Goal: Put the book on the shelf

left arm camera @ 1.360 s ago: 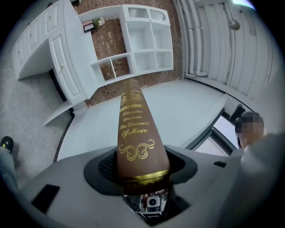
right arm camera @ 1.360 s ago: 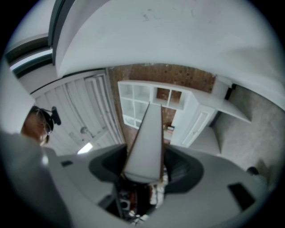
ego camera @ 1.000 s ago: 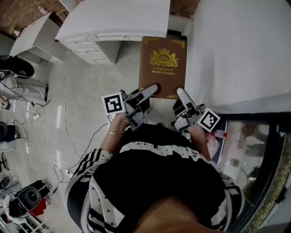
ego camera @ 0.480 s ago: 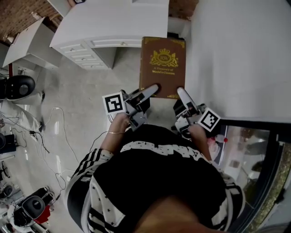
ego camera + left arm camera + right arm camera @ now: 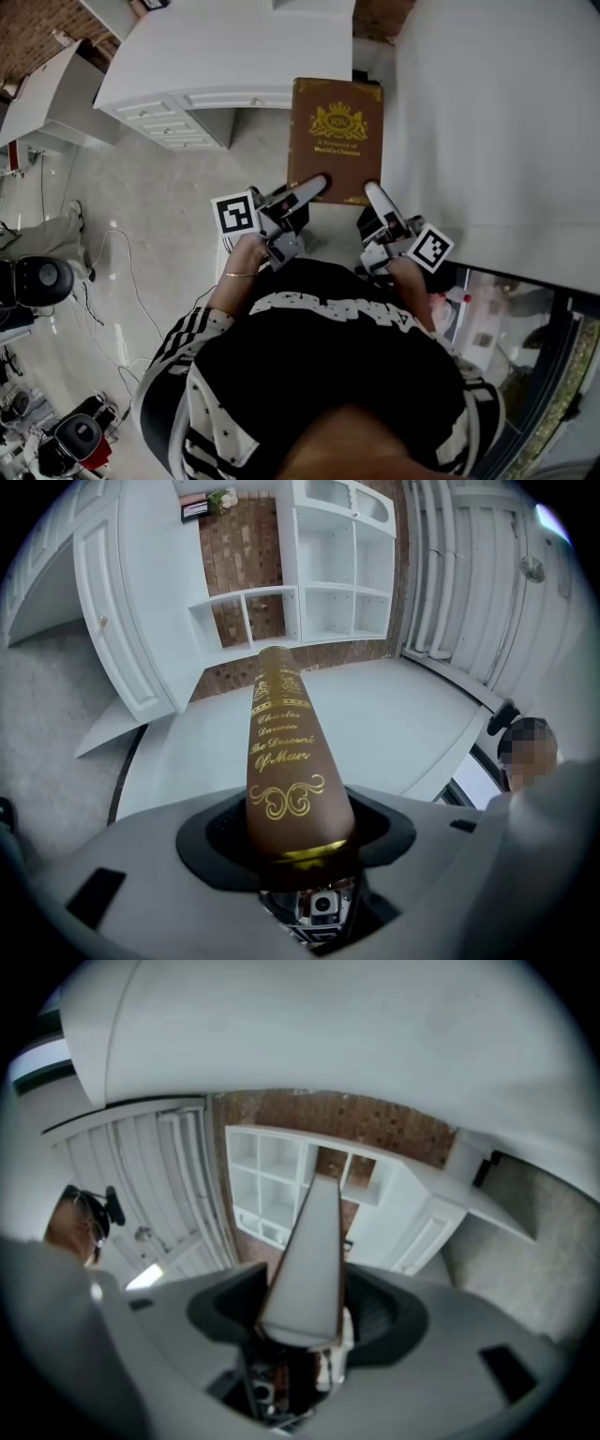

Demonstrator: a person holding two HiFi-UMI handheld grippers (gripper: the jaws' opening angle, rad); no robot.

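A brown book (image 5: 336, 139) with gold print on its cover is held flat in front of me, off the floor. My left gripper (image 5: 317, 184) is shut on its near left corner, and my right gripper (image 5: 372, 191) is shut on its near right corner. In the left gripper view the book's gold-lettered spine (image 5: 281, 752) runs out from between the jaws of the left gripper (image 5: 298, 841). The right gripper view shows the pale page edge (image 5: 314, 1251) clamped in the right gripper (image 5: 305, 1321). A white cubby shelf (image 5: 319, 602) stands against a brick wall ahead, and the shelf (image 5: 281, 1185) shows behind the book.
A white drawer cabinet (image 5: 206, 56) stands ahead on the left. A large white surface (image 5: 497, 112) fills the right. Cables and black gear (image 5: 42, 281) lie on the floor at left. A glass panel (image 5: 506, 319) is at lower right. A person (image 5: 530, 752) stands to the right.
The book and both grippers keep their hold and their place in the view. The floor and the black gear at left have slid down the frame as I move forward.
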